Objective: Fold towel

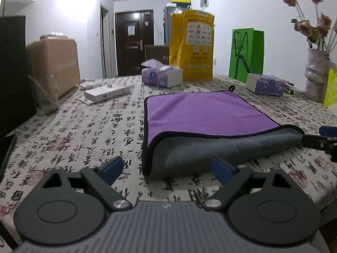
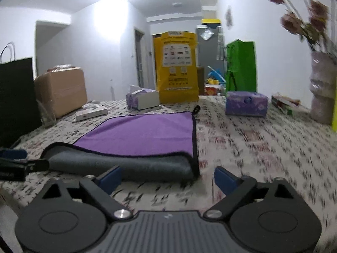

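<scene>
A purple towel (image 1: 202,111) with a grey underside and black hem lies on the table, its near edge curled up so the grey side (image 1: 210,151) shows. My left gripper (image 1: 167,168) is open and empty just before the towel's near left corner. My right gripper (image 2: 167,178) is open and empty just before the near right corner of the towel (image 2: 145,132). Each gripper shows at the edge of the other's view: the right gripper (image 1: 322,141) at the right, the left gripper (image 2: 19,164) at the left.
The table has a calligraphy-print cloth (image 1: 84,130). Behind the towel stand two tissue boxes (image 1: 161,74) (image 1: 265,84), a yellow bag (image 1: 193,44), a green bag (image 1: 246,52), a flower vase (image 1: 316,76), a flat white box (image 1: 105,92), a cardboard box (image 1: 54,65) and a black bag (image 1: 12,69).
</scene>
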### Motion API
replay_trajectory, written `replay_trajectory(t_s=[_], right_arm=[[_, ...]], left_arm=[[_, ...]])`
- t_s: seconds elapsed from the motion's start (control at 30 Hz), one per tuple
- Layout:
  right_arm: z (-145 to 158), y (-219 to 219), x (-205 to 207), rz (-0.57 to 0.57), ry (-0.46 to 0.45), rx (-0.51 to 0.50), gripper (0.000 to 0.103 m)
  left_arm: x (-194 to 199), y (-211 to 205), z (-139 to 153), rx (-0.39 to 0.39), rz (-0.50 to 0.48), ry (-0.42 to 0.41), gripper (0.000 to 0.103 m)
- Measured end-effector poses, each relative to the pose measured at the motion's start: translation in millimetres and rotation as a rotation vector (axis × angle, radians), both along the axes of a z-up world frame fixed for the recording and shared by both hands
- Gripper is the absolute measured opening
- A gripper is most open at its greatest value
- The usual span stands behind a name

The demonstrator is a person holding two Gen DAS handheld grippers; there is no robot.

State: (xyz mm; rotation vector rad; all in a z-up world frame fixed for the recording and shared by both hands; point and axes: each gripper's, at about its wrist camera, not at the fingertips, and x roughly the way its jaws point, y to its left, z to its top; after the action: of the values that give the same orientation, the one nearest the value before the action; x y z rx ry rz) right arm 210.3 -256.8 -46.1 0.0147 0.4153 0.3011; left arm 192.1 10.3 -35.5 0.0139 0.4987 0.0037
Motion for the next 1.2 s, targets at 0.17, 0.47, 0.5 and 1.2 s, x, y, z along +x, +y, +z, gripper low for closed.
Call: replay_trajectory(t_s=[0.17,0.47,0.5,1.2], right_arm=[[9,-6,37,0.084,0.029,-0.038,0.073],[4,-5,89,0.275,0.161,-0.079,0.052],[3,-5,90,0.288,0.17,-0.074,0.051],[7,-13,86,0.262,0.17,-0.106,0.004]], left_arm=[[25,15,3,-0.056,-0.026,0.027,0.061],[34,22,-7,-0.092,-0.102,0.102,0.04],[33,23,-8,-0.091,-0.103,0.104,0.041],[29,14,4,0.021,-0.081,0.028,0.007]])
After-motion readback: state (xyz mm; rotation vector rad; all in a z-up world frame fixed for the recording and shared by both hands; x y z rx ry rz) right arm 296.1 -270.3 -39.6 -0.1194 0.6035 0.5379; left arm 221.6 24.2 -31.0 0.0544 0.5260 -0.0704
